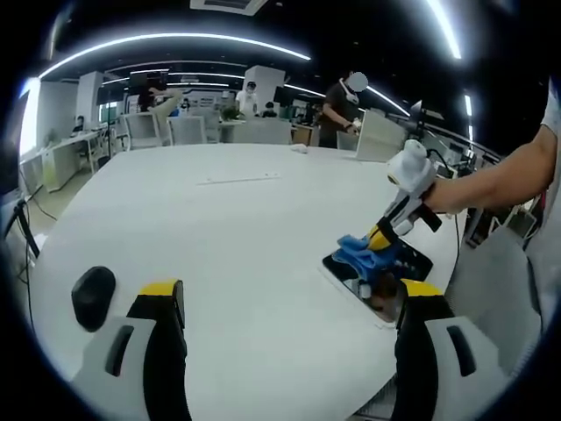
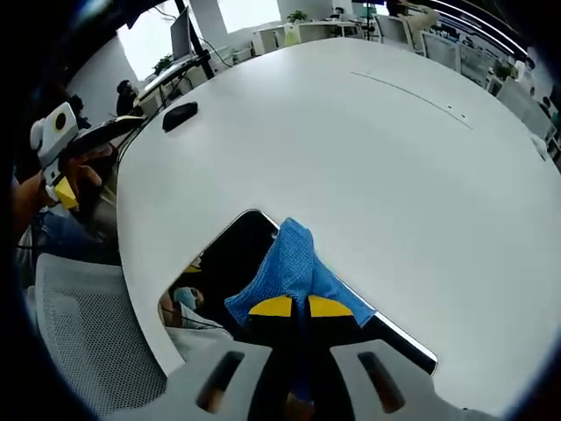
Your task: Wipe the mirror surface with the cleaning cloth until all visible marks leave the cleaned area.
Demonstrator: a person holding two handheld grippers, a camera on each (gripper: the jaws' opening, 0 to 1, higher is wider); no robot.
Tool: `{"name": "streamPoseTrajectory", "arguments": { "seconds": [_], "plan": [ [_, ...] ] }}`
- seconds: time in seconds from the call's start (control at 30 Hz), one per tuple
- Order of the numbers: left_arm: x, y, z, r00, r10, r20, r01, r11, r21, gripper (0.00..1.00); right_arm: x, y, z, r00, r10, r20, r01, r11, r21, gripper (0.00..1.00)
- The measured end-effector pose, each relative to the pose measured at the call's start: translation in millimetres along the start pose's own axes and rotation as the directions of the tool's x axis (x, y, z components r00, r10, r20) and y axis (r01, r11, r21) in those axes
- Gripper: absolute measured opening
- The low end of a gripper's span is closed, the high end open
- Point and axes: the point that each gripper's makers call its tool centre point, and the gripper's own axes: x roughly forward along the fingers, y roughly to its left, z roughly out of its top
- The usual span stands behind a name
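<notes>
Slippage looks like the main risk: the right gripper (image 2: 298, 307) has its yellow-tipped jaws pressed together on the bunched blue cleaning cloth (image 2: 285, 267), and only a small fold seems pinched, so a hard stroke could pull the cloth free or drag bare jaw tips across the glass. The rectangular mirror (image 2: 230, 254) lies flat near the edge of the white table (image 2: 351, 149), beside a mesh chair (image 2: 83, 329); a sideways push could slide it toward that edge, since nothing braces it. In the left gripper view the right gripper (image 1: 379, 237) presses the cloth (image 1: 364, 253) onto the mirror (image 1: 386, 285). The left gripper (image 1: 291, 298) stands wide open, holding nothing, well apart from the mirror, with a black computer mouse (image 1: 93, 296) just beside its left jaw.
</notes>
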Motion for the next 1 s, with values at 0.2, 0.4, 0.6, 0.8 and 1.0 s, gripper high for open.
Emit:
{"name": "streamPoseTrajectory", "arguments": {
  "seconds": [0.2,0.4,0.6,0.8,1.0],
  "plan": [
    [0,2.1,1.3,1.000,0.000,-0.002,0.000,1.000,0.004,0.99,0,0,-0.1,1.000,0.001,0.005,-0.001,1.000,0.002,0.00],
    [-1,2.0,2.1,1.000,-0.004,-0.005,0.004,1.000,0.009,0.99,1,-6,5.6,1.000,-0.010,0.010,0.010,1.000,0.003,0.00],
    [-1,3.3,3.0,1.000,-0.002,0.000,0.002,1.000,0.007,0.99,2,-9,9.1,0.999,-0.018,0.030,0.018,1.000,-0.007,0.00],
    [0,3.6,2.7,1.000,-0.003,0.003,0.003,1.000,0.004,0.99,3,-9,9.1,1.000,-0.001,0.017,0.001,1.000,0.000,0.00],
    [0,3.4,2.3,1.000,-0.004,0.001,0.004,1.000,0.006,0.99,2,-9,7.6,1.000,0.003,0.016,-0.003,1.000,0.005,0.00]
  ]
}}
